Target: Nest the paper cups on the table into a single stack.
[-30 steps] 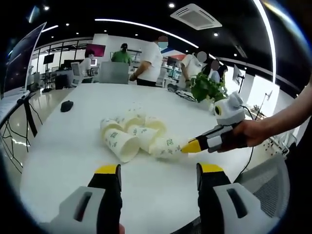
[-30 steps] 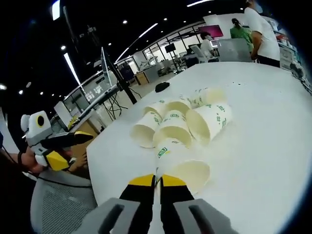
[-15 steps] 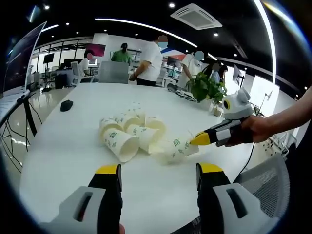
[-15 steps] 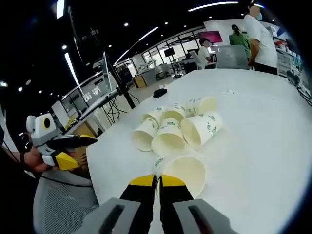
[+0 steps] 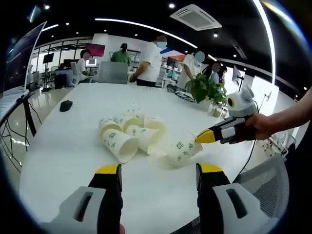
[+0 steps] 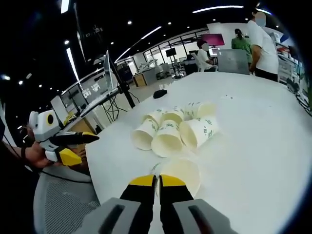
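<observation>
My right tongs (image 6: 157, 181) are clenched on the rim of one paper cup (image 6: 181, 174), its mouth facing me and its long axis running straight ahead toward the pile of cups (image 6: 170, 130) just beyond. My left tongs (image 5: 158, 175) hang released over the counter (image 5: 73, 175), with that pile ahead and slightly left of them, well apart. The right is nearer, so I judge it should bring its cup to the pile. I count about six cups lying on their sides there, plus the one I hold.
</observation>
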Tool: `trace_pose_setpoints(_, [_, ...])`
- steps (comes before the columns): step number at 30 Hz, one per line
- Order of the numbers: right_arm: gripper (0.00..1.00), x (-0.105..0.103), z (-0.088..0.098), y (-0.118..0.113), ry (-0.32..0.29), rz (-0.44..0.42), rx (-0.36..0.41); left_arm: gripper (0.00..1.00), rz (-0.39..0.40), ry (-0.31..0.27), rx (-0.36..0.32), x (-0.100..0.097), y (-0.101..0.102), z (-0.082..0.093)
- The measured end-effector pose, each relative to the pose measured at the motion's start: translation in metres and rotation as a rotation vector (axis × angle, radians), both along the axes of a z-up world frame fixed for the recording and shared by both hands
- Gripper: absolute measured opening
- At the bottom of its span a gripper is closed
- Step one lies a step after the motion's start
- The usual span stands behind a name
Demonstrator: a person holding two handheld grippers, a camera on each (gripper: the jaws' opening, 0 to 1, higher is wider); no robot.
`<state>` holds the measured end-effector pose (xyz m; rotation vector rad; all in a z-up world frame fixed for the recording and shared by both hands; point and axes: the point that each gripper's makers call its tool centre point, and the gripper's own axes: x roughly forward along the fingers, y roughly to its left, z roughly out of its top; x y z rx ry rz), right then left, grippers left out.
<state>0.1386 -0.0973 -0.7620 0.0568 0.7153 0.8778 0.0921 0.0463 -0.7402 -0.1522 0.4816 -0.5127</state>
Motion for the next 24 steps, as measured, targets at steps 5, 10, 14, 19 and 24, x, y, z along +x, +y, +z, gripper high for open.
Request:
trace_pose_setpoints(5, [0.00,0.005,0.004,-0.002,-0.024,0.012,-0.015,0.60,-0.003,0.000,-0.002,0.000,-0.001,0.001])
trace_pose_setpoints(10, [0.00,0.001,0.006,-0.001,-0.031,0.029,-0.029,0.60,-0.002,0.000,-0.001,0.000,0.000,0.001])
trace_pose_setpoints(14, [0.00,-0.001,0.014,0.003,-0.047,0.035,-0.030,0.60,0.000,0.002,0.001,0.001,0.001,-0.001])
trace_pose_setpoints(19, [0.00,0.001,0.016,0.004,-0.060,0.050,-0.037,0.58,-0.013,0.010,0.005,-0.002,-0.003,0.000])
trace_pose_setpoints(24, [0.04,-0.006,0.011,0.003,-0.039,0.056,-0.056,0.58,-0.011,0.009,0.005,-0.002,-0.003,0.000])
